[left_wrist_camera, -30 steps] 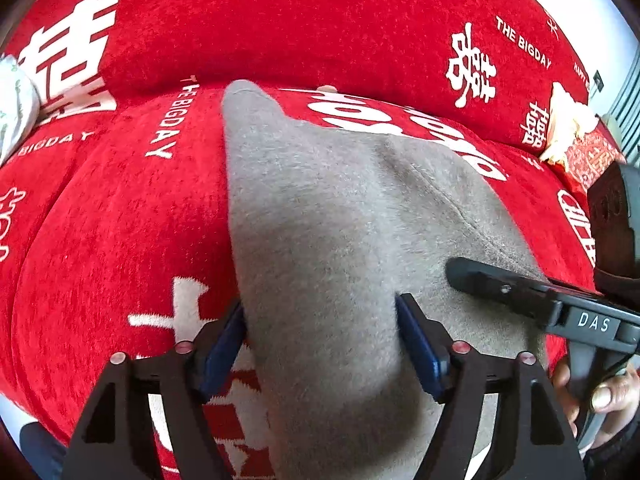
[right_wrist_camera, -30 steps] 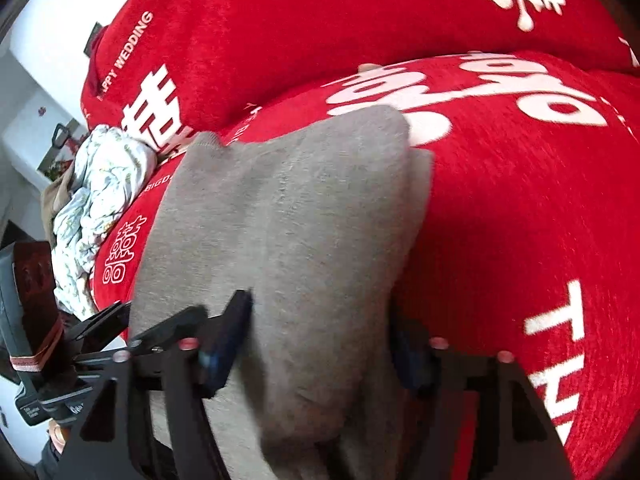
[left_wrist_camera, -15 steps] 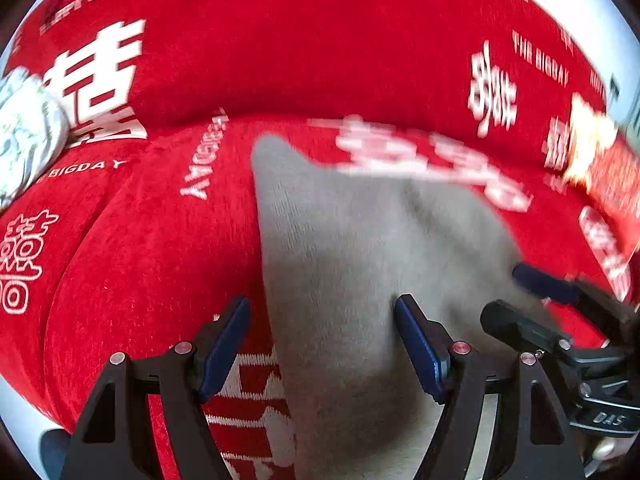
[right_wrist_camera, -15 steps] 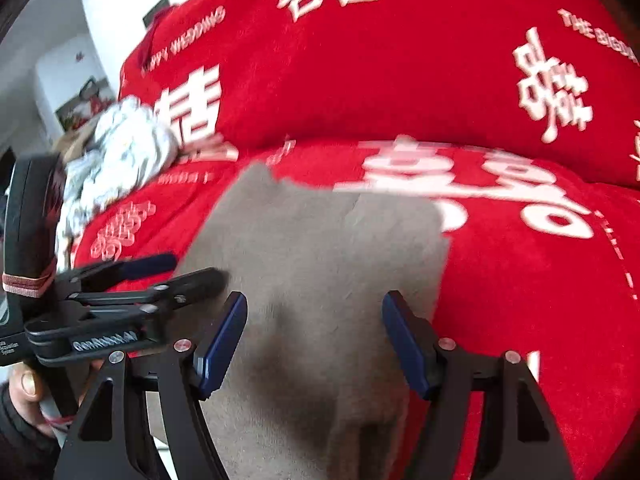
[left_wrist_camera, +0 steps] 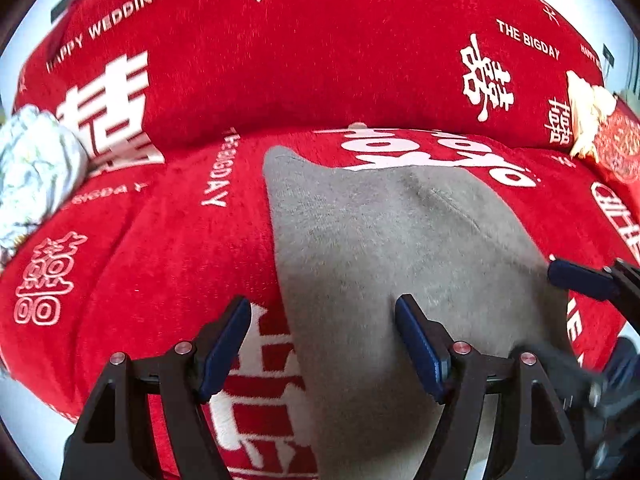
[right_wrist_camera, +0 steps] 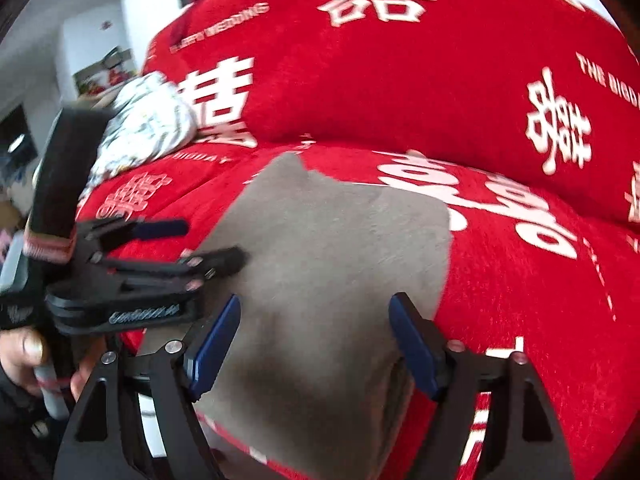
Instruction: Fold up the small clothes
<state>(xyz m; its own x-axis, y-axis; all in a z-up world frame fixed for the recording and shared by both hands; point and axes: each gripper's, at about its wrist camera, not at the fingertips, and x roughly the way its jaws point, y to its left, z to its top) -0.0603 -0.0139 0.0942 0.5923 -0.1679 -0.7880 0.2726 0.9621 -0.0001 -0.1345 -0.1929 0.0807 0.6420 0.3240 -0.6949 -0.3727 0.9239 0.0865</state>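
Note:
A grey folded garment (left_wrist_camera: 384, 248) lies flat on the red sofa seat (left_wrist_camera: 152, 248), with one pointed corner toward the backrest. My left gripper (left_wrist_camera: 322, 344) hovers open over its near left edge, and the cloth's edge runs between the pads without being pinched. In the right wrist view the grey garment (right_wrist_camera: 332, 248) fills the middle. My right gripper (right_wrist_camera: 312, 344) is above its near end with jaws opening, the pads clear of the cloth. The left gripper (right_wrist_camera: 200, 244) shows at the garment's left side.
A crumpled white patterned bundle of clothes (left_wrist_camera: 36, 176) sits at the sofa's left end, also seen as the bundle (right_wrist_camera: 148, 120). A red embroidered cushion and a cream item (left_wrist_camera: 588, 120) lie far right. A hand (right_wrist_camera: 24, 352) holds the left gripper's handle. The backrest (left_wrist_camera: 320, 60) rises behind.
Both grippers rose and drew back from the grey garment. The right gripper rolled level, its jaws widened, and the cloth that bulged between them now lies flat.

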